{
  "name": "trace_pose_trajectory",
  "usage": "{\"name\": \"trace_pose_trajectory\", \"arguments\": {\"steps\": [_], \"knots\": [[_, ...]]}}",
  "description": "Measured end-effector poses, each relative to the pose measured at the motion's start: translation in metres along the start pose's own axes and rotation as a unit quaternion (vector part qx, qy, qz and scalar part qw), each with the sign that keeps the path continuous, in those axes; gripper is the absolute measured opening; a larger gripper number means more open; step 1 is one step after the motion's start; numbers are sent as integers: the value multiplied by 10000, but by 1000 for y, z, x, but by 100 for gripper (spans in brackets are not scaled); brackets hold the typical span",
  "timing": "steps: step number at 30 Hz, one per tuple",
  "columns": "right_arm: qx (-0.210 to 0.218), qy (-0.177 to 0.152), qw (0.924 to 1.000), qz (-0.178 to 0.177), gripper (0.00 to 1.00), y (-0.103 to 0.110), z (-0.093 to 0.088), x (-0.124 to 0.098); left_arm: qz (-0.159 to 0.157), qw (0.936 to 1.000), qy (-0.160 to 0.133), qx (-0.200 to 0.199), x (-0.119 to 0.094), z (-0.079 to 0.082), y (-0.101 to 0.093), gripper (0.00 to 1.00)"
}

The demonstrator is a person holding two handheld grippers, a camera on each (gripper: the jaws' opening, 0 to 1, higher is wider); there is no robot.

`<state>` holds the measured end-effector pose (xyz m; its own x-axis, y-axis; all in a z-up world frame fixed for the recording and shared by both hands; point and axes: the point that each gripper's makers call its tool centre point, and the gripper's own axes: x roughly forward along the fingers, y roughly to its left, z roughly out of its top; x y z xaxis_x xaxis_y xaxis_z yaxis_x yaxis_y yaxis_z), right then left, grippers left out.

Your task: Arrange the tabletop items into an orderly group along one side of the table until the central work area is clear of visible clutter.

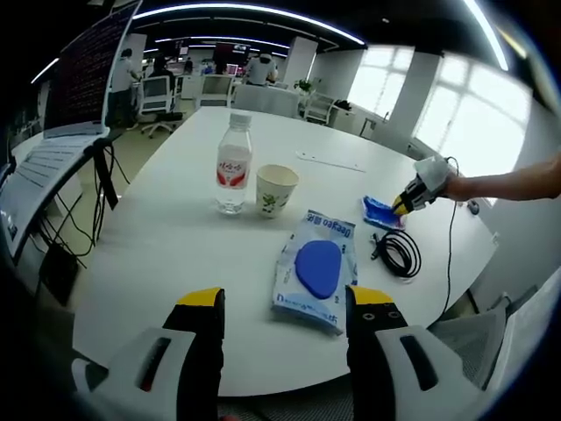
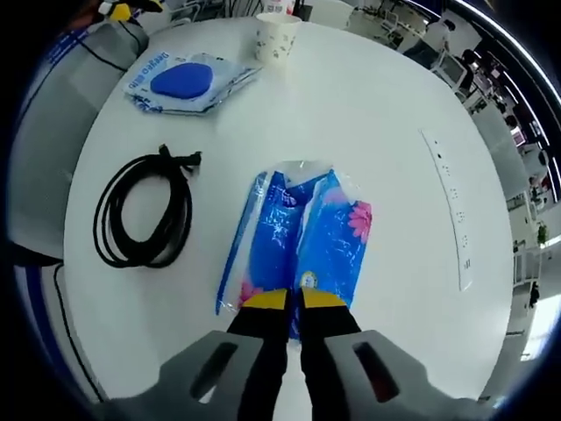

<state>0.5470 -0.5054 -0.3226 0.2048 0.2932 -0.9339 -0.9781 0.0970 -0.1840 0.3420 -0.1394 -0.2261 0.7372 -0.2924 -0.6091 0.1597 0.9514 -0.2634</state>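
On table [image 1: 158, 263]: two packs [image 1: 317, 270] [image 2: 300, 239] (one tongs-pinched)

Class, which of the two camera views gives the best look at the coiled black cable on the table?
The right gripper view: the black cable lies close and seen from above, its whole coil and plug end clear beside the blue tissue pack. In the left gripper view the cable is small and foreshortened, near the table's far edge.
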Motion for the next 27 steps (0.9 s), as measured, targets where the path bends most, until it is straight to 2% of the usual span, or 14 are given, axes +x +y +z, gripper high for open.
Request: {"name": "trace_pose_trajectory", "arguments": {"steps": [2,5,9,12,19,27], "knots": [[-102,8,9999,14,0,1,1,-3,0,10000,-3,1,0,0,-1,56],[-392,158,9991,7,0,-2,-6,-3,-2,10000,-4,-2,1,1,-2,56],[-545,230,9982,9,0,-1,-10,-5,-4,10000,-13,-11,2,1,-4,56],[-501,212,9985,-15,0,-2,-10,-4,-10,10000,-8,-10,4,1,-6,56],[-438,264,9986,-152,9,-6,-14,-4,-12,10000,14,-12,5,0,-9,56],[55,-49,9993,-360,12,-7,-13,-12,-61,10000,21,-15,11,0,-15,56]]}}
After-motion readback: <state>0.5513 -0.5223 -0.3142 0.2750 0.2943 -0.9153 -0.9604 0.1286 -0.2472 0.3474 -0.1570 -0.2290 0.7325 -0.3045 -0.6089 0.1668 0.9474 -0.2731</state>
